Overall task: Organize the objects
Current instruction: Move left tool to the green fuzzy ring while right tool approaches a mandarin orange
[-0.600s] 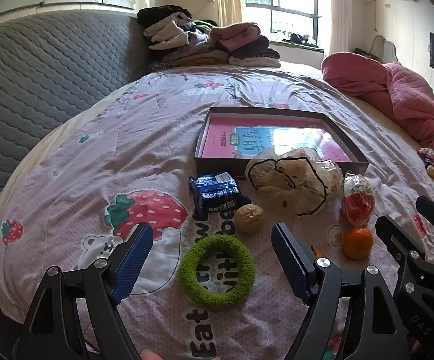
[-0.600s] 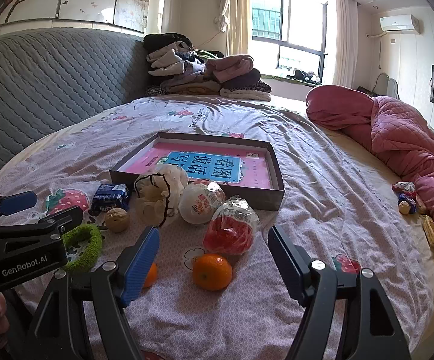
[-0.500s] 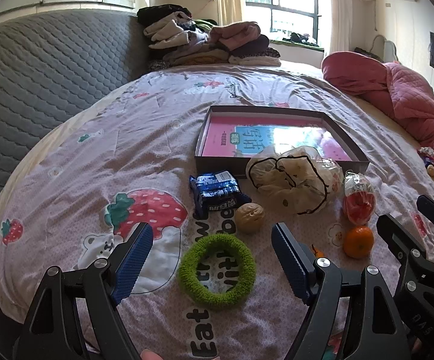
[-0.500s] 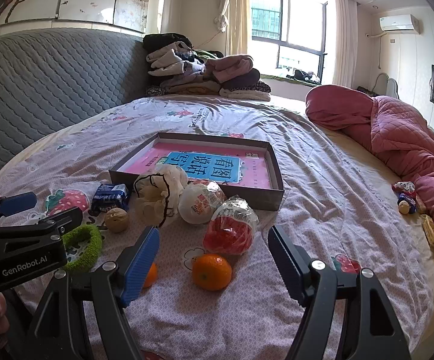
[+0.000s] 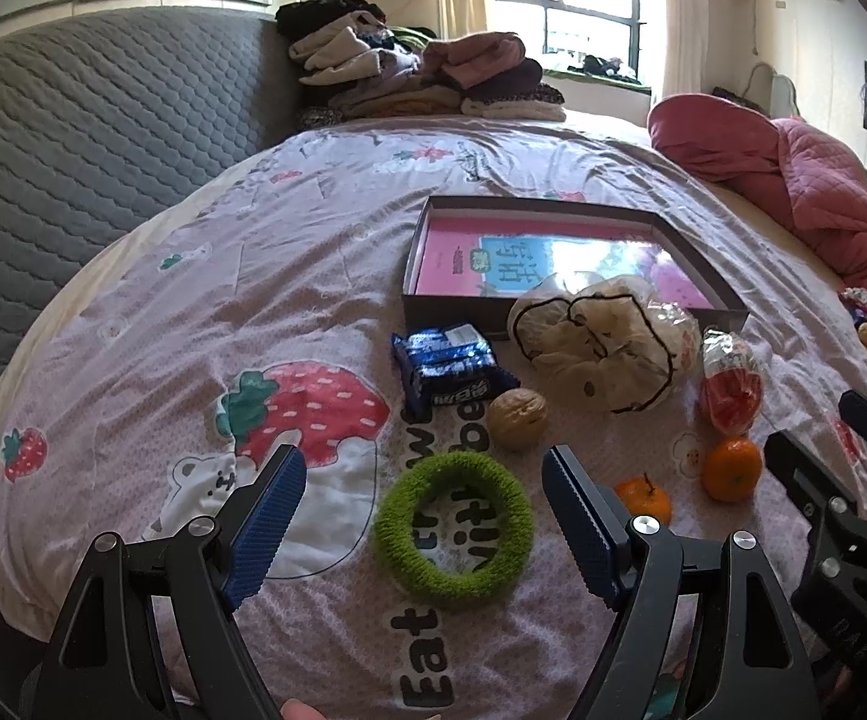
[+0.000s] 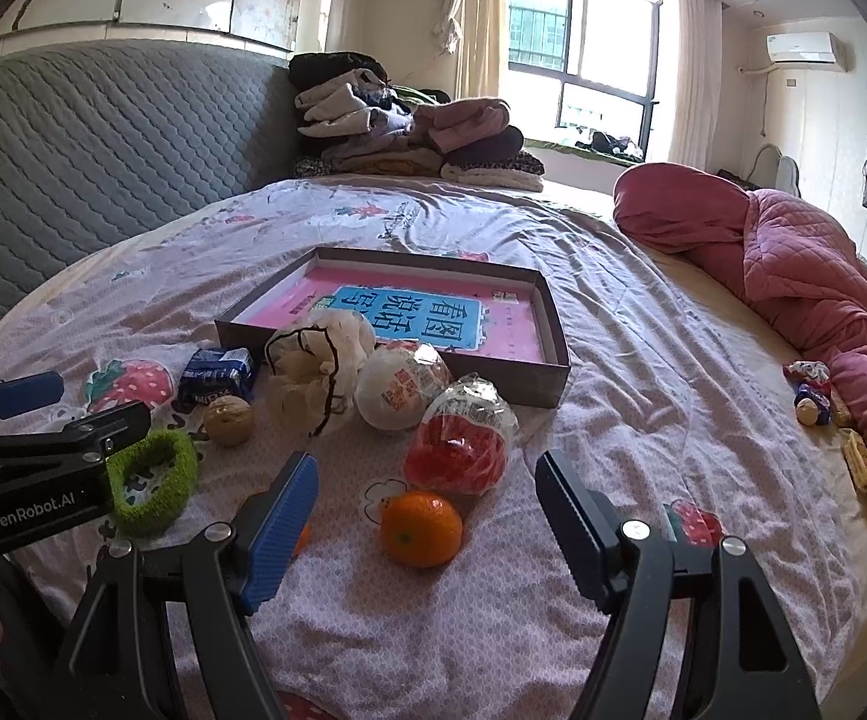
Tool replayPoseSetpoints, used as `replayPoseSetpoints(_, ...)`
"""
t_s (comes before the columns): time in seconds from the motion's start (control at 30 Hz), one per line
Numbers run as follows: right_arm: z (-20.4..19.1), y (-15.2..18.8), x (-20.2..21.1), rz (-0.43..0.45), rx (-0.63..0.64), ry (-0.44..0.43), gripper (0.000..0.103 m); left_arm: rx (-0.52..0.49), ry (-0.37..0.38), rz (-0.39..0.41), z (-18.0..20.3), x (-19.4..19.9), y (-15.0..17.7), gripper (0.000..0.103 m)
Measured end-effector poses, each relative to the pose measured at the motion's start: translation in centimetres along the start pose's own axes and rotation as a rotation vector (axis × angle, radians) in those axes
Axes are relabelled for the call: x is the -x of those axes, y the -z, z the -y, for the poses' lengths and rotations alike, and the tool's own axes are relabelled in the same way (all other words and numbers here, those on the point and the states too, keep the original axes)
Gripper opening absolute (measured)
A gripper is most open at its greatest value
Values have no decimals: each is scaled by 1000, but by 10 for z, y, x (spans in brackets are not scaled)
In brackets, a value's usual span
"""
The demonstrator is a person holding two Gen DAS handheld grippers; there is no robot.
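Observation:
On the bed lies a shallow grey box (image 5: 412, 252) (image 6: 559, 330) with a pink book inside. In front of it are a blue snack pack (image 5: 448, 363) (image 6: 217, 373), a walnut (image 5: 517, 420) (image 6: 228, 420), a green fuzzy ring (image 5: 454, 531) (image 6: 154, 480), a white cloth bag (image 5: 595, 342) (image 6: 316, 369), a white round packet (image 6: 400, 390), a red wrapped packet (image 5: 730, 381) (image 6: 463, 438) and two oranges (image 5: 731, 468) (image 5: 643, 498) (image 6: 421, 528). My left gripper (image 5: 418, 516) is open over the green ring. My right gripper (image 6: 427, 522) is open around the larger orange, touching nothing.
A grey quilted headboard (image 5: 73, 138) stands at the left, folded clothes (image 5: 421, 78) are piled at the far end, and a pink quilt (image 6: 793, 264) lies along the right with small toys (image 6: 814, 390) beside it. The bedsheet (image 5: 193, 300) is bare at the left.

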State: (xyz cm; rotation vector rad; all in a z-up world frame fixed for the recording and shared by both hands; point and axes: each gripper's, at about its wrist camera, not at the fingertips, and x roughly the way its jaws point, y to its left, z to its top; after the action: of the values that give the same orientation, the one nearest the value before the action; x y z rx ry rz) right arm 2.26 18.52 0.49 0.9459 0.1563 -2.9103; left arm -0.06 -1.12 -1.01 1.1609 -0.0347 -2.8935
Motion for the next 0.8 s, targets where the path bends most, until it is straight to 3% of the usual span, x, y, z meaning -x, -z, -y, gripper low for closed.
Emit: replayPoseSetpoints(0.8,7,16,-27,-147,-20,-16,74,-59,24,-120,7,-28,16,82)
